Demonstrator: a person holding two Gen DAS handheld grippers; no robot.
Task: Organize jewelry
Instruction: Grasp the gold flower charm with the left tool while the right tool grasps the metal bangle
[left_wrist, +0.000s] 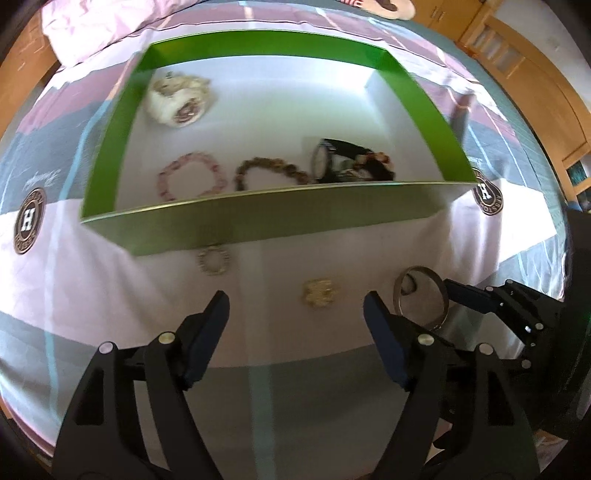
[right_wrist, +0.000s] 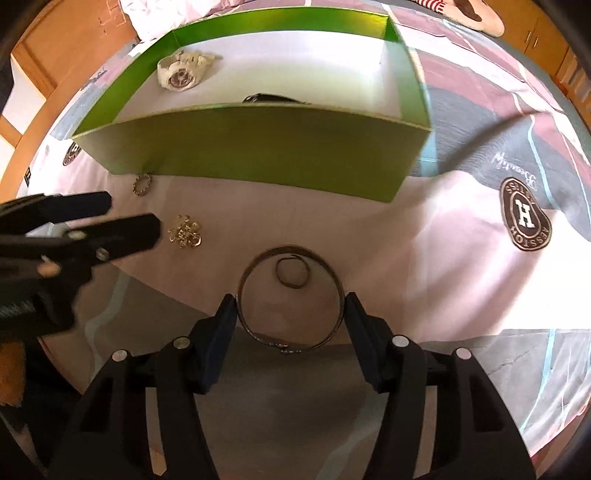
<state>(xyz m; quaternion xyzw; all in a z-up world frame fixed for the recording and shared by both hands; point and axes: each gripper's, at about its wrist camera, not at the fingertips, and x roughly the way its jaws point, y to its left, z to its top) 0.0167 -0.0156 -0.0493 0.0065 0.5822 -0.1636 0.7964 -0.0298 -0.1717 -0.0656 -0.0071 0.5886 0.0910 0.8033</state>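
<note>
The right gripper (right_wrist: 291, 308) points steeply down at the bed (right_wrist: 424, 266), its fingers (right_wrist: 225, 317) clasping a metal bangle (right_wrist: 291, 341) at both sides. The left gripper (left_wrist: 295, 314) hangs spread wide, empty, above a gold brooch (left_wrist: 320, 292) before the green box (left_wrist: 258, 218).

"H" on bedsheet badge (right_wrist: 524, 214)

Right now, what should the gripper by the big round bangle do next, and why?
Probably lift the bangle straight up, once the grip feels firm. The right gripper has its pads at both sides of the ring, which lies on the bedsheet outside the green box. A small ring sits inside the bangle, so sliding sideways might drag it along.
</note>
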